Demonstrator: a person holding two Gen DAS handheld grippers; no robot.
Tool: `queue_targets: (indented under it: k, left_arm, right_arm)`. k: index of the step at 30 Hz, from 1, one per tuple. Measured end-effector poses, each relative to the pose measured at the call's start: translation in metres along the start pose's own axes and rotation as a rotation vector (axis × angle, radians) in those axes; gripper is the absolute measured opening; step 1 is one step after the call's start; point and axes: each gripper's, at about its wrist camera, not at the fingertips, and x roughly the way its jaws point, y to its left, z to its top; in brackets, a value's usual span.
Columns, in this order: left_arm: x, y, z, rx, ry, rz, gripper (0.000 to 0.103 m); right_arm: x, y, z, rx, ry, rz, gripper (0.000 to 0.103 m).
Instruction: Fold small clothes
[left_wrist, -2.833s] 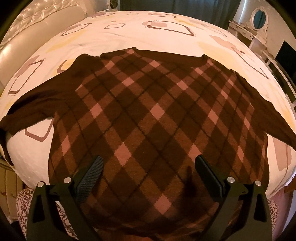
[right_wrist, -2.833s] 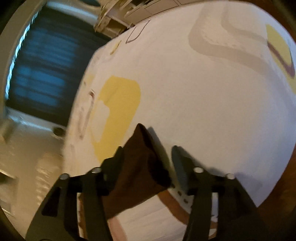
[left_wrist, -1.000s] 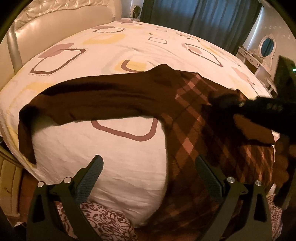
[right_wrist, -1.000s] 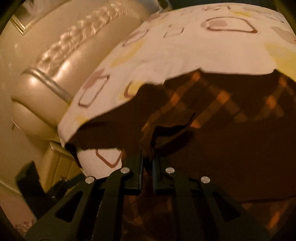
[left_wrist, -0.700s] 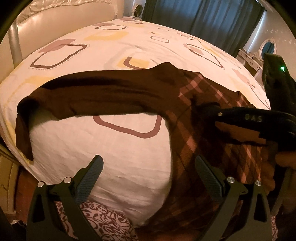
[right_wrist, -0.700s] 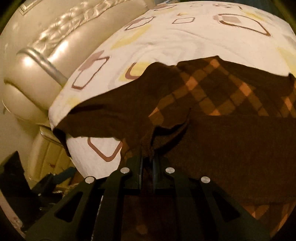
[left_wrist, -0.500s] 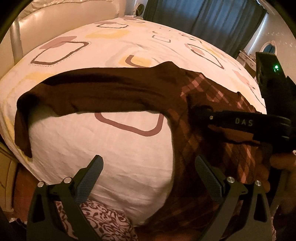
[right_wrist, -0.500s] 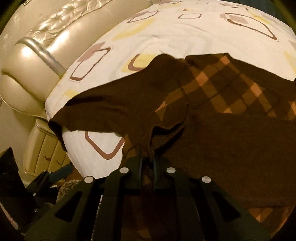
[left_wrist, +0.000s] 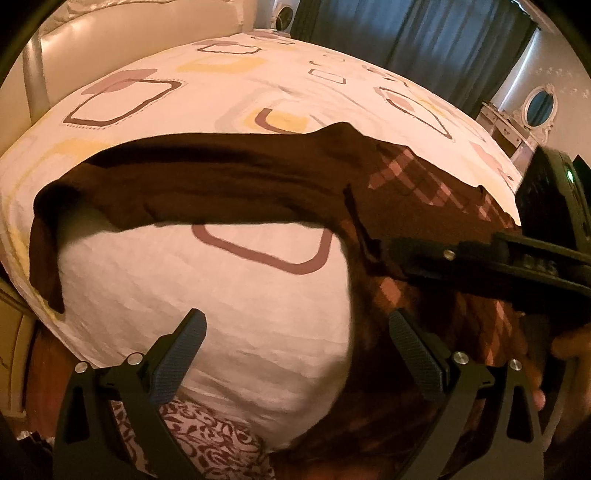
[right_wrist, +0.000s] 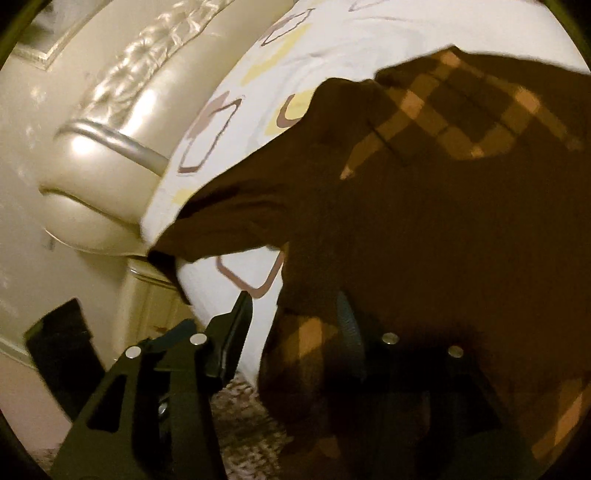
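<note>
Left wrist view shows the brown argyle sweater (left_wrist: 417, 173) spread on the bed (left_wrist: 229, 295), one sleeve (left_wrist: 177, 184) stretched out toward the bed's edge with its cuff drooping over the side. The other sleeve lies folded across the patterned body, and its cuff end sits just ahead of the right claw (left_wrist: 391, 254), which reaches in low over the cloth from the right.

From the right wrist view, the right claw (right_wrist: 295, 325) has just been opening; its jaws stand apart with the fold's edge lying between them, and neither pad seems to press on it, so I judge the cuff released. The left claw (left_wrist: 295, 343) is released too, jaws wide and empty, hovering over bare sheet near the bed's edge, beside the sweater's side seam.

Risks, as I judge them: a pad may catch the knit as the right claw withdraws and drag the folded sleeve askew. The hanging cuff could also pull the outstretched sleeve farther off the bed.
</note>
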Motion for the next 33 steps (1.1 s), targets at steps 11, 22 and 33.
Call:
queue_targets:
  k: [11,22,33]
  left_arm:
    - [0.025,-0.057,0.041,0.047,-0.044,-0.079,0.099]
    - [0.078,-0.078,0.05,0.028,0.024,-0.082,0.099]
    - [0.089,-0.087,0.045,0.095,0.009,-0.005,0.099]
  right_arm:
    - [-0.191,-0.106,-0.037,0.215,-0.455,-0.185,0.048]
    - [-0.247,-0.229,-0.073,0.479,-0.532,-0.171,0.042]
    - [-0.244,-0.251,-0.082,0.454,-0.487,-0.108,0.008]
